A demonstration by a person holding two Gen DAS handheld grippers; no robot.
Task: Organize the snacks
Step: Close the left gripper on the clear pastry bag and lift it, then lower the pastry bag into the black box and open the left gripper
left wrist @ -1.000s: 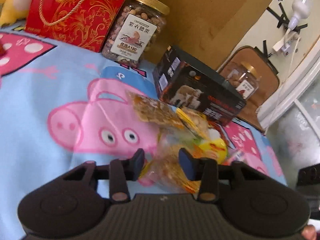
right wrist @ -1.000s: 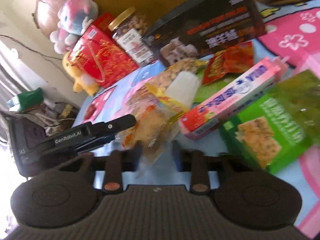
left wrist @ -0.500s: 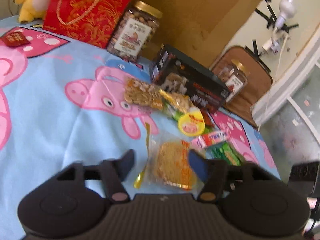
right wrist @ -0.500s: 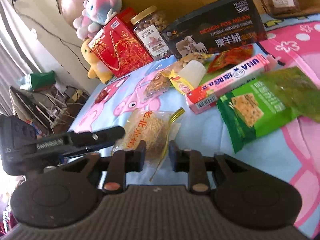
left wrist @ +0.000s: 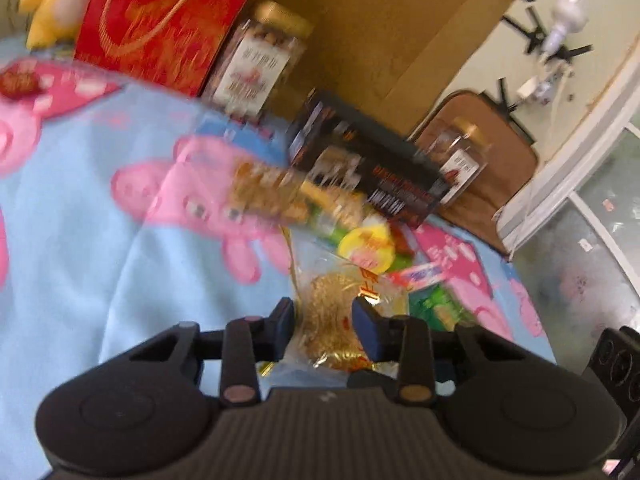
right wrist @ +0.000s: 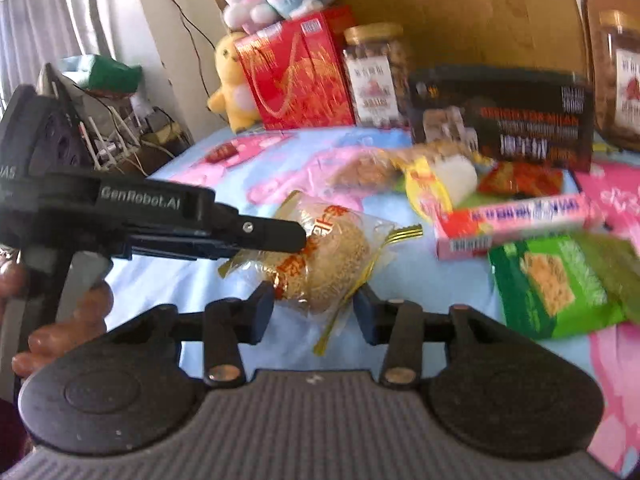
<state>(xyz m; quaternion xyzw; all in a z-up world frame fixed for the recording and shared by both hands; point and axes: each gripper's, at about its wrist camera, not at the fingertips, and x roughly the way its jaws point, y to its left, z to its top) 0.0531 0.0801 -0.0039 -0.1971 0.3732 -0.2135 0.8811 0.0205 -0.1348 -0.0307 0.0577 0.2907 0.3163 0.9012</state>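
The clear-wrapped golden pastry packet [right wrist: 320, 256] is the landmark here, lying on the blue cartoon-print cloth [right wrist: 420, 292], near the front of the snack pile. Both tools crowd it. The left gripper [left wrist: 324, 330] has the packet between its jaws, which are closing; from the right wrist view its dark fingers [right wrist: 264, 236] reach the packet's upper left side and seem to be gripping the wrapper, though blur keeps me from being sure how firmly. The right gripper [right wrist: 314, 312] straddles the packet's near end with its jaws opening, pads clear of the wrapper, so it is letting go.

Risks, as I judge them: the slick film could slide out of a thin pinch as the right tool releases, dropping the packet back onto the cloth. A hard squeeze could crush the crumbly pastry inside. The loose gold twist tie [right wrist: 360, 280] trails from the packet between the right tool's fingers and could snag there. Just right of the packet sit the pink box [right wrist: 516, 224] and the green cracker pack [right wrist: 556, 284]; a swing that way could knock them out of place
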